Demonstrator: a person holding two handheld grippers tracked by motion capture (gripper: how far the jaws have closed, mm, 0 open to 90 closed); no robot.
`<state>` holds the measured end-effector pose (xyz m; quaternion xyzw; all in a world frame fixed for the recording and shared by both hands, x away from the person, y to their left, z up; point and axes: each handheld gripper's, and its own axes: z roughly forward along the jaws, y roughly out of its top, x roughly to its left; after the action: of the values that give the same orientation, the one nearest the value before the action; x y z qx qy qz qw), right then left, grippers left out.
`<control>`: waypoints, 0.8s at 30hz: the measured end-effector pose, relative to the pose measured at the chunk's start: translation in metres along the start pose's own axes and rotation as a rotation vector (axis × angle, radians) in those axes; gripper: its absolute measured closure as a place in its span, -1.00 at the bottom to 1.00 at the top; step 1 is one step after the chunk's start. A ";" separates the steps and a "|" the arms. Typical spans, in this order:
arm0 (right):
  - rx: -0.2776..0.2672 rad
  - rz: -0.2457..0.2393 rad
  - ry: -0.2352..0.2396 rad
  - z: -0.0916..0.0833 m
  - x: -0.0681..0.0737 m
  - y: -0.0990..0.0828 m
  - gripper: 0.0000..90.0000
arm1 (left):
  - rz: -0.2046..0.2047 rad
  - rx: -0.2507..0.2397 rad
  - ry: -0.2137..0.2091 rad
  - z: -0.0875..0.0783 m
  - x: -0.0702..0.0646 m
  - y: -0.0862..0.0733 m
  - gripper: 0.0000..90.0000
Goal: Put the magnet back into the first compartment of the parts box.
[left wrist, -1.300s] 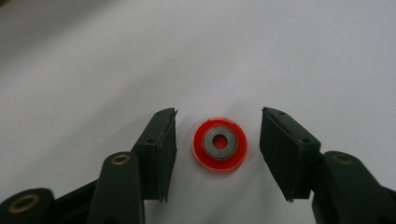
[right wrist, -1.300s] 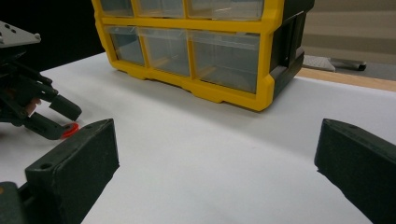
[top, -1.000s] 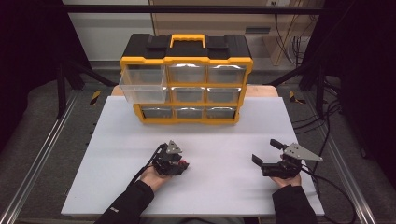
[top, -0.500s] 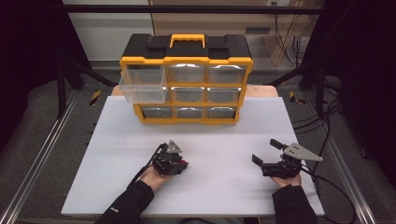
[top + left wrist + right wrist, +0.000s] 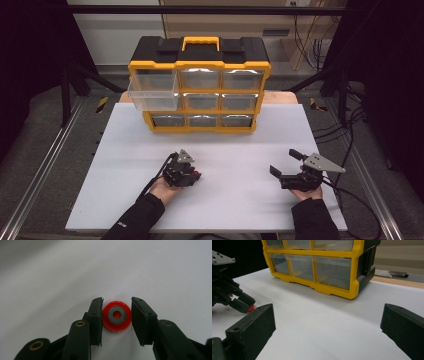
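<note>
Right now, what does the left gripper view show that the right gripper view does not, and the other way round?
The left gripper view alone shows the red ring from above, with its grey metal centre, and the left gripper shut on its rim. The right gripper view alone shows the yellow drawer cabinet with clear drawers, and the right gripper with its jaws wide apart and nothing between them. Both show the white tabletop, and both catch the ring.

White table (image 5: 130, 165) with yellow drawer organizer (image 5: 200, 85) and red ring (image 5: 116, 315).
</note>
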<state>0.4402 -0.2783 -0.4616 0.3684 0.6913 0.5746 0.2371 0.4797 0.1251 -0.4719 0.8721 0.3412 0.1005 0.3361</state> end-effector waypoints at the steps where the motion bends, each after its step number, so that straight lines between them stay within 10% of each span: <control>1: 0.001 0.001 0.001 0.000 0.000 0.000 -0.99 | 0.000 -0.003 0.001 -0.001 0.000 0.000 0.37; 24: 0.002 0.003 0.004 0.000 0.000 0.000 -0.99 | -0.017 -0.092 -0.001 -0.032 0.003 0.006 0.38</control>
<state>0.4401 -0.2782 -0.4616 0.3685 0.6918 0.5751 0.2342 0.4722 0.1410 -0.4439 0.8529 0.3433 0.1128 0.3768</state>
